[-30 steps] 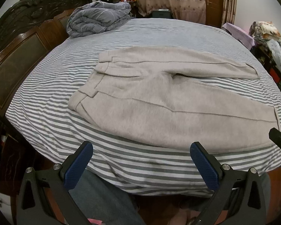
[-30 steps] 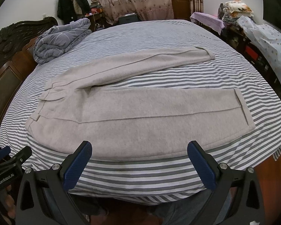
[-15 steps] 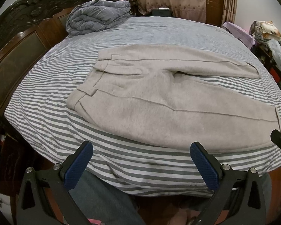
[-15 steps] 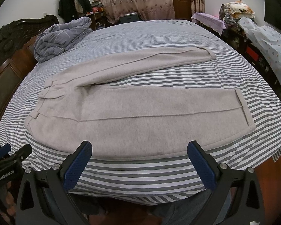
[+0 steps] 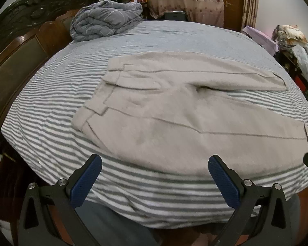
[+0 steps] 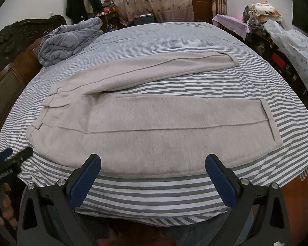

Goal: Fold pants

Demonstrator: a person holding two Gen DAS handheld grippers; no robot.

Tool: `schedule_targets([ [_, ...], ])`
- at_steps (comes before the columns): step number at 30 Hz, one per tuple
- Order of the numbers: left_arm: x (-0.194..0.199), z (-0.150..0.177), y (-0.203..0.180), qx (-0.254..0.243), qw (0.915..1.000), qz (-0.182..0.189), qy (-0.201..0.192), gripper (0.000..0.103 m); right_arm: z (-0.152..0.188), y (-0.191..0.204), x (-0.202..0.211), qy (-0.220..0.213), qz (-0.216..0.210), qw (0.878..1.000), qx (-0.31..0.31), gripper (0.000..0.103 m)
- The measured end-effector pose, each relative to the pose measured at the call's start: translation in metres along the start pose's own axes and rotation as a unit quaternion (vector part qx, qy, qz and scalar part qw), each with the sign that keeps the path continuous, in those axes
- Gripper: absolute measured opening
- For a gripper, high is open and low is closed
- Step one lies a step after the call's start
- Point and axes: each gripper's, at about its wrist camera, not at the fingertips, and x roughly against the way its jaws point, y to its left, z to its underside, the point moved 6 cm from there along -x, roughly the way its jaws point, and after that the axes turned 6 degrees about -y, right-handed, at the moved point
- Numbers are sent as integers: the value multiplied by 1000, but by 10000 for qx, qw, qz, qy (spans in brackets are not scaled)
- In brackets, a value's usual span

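The pants (image 6: 121, 131) lie flat on the bed (image 6: 174, 41), waistband toward the headboard (image 5: 20, 61), legs splayed apart. Both the left tongs (image 5: 155, 174) and right tongs (image 6: 153, 173) hover spread and empty at the near bed edge. Best to pinch the near leg at waist and hem together, then lay it evenly over the far leg

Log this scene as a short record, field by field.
surface: bed with striped sheet
garment: pants spread flat, unfolded
waistband: toward the headboard
legs: splayed apart, hems toward the bed's foot
far corner: rolled duvet
left gripper: open, empty, near the bed edge by the waist
right gripper: open, empty, near the bed edge by the near leg
fold state: not started
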Motion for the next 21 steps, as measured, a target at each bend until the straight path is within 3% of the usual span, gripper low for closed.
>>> schedule_targets([
  [11,-45,-61,77,299,9994,-119,-147,103,-34,6,-34,317,-579,9978,58,99],
  [16,-80,-103,109,282,9992,-182,-215,103,-80,5,-58,384,-878,9952,207,98],
  [21,-128,-136,136,407,9990,117,-112,103,-133,21,-95,463,-1234,9884,750,96],
])
